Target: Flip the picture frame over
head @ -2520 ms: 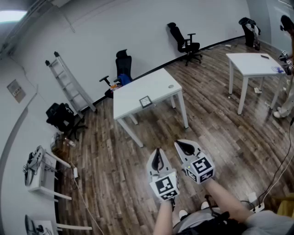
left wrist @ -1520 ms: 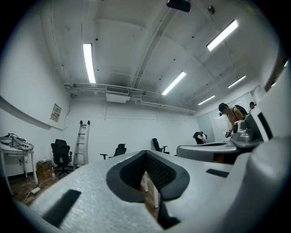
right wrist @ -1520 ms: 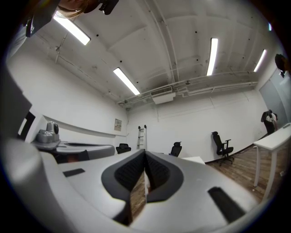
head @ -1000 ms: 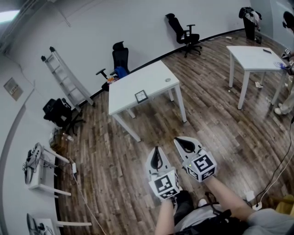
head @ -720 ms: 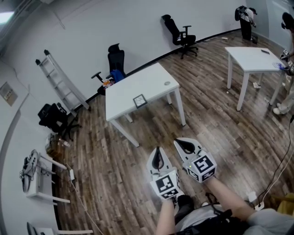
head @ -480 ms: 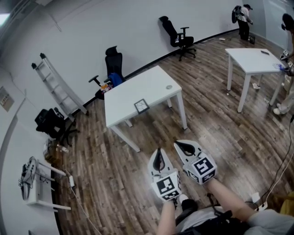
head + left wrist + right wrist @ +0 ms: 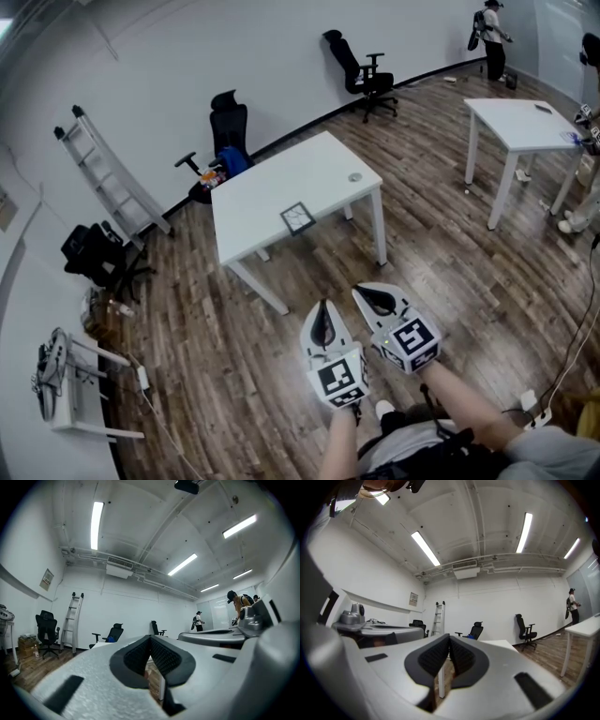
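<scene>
Head view is showing a small square picture frame with a dark border and pale face [image 7: 297, 217], lying flat on the white rectangular bench [image 7: 272, 183] in the middle of the room. The frame is sitting close to the bench's near long edge, about midway along it. A small round grey object [image 7: 354, 176] is lying apart from it, toward the bench's right end. The bench is standing on a dark wood plank floor [image 7: 234, 347].

The left gripper [image 7: 323, 314] and the right gripper [image 7: 368, 295] are hanging side by side over the floor, well short of the bench and pointing toward it. Each one is carrying its cube of square markers at the near end.

In the left gripper view, the left gripper [image 7: 151, 641] is showing its black ribbed pads pressed together at the tip with nothing between them. The right gripper view is showing the same for the right gripper [image 7: 449, 639]: its pads are meeting and pinching nothing.

A grey metal ladder [image 7: 108, 178] is leaning against the white wall at far left. A black office chair [image 7: 228, 127] is standing just beyond the bench, and another black office chair [image 7: 354, 61] is standing farther right along the wall. A second white bench [image 7: 520, 117] is standing at far right, and a person [image 7: 489, 28] is standing in the far right corner.
</scene>
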The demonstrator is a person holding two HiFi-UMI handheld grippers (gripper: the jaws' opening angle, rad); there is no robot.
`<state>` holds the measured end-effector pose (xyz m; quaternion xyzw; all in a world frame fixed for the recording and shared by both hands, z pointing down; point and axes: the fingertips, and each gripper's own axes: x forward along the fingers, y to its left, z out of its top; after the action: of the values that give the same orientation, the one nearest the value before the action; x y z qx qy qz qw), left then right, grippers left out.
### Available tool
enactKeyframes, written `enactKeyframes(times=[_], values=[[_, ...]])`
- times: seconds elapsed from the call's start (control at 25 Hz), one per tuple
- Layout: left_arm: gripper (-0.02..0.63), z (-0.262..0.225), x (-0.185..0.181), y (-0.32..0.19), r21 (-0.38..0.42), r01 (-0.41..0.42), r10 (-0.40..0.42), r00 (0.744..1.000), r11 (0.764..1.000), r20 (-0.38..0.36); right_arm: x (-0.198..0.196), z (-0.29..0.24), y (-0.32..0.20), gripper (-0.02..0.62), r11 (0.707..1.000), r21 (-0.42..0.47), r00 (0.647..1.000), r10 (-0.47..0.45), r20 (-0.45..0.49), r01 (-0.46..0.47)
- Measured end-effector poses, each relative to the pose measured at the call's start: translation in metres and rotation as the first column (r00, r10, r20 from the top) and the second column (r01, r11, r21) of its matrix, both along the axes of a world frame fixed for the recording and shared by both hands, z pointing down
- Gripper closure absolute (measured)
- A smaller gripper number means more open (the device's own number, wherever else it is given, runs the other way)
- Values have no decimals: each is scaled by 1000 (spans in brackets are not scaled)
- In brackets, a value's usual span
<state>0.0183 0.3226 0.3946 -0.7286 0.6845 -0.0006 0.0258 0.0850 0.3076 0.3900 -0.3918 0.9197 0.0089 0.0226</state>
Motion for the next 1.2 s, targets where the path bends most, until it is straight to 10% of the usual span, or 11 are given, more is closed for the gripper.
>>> enactKeyframes(times=[0.56, 1.2], values=[[604, 8, -31, -48, -24, 16, -17, 999, 1000, -29, -27, 3, -52, 591, 1000, -9, 1000, -13, -6, 13], [604, 12, -77, -231, -54, 102, -105, 994, 993, -44, -85, 14, -240, 591, 991, -58, 993, -117, 23, 118]])
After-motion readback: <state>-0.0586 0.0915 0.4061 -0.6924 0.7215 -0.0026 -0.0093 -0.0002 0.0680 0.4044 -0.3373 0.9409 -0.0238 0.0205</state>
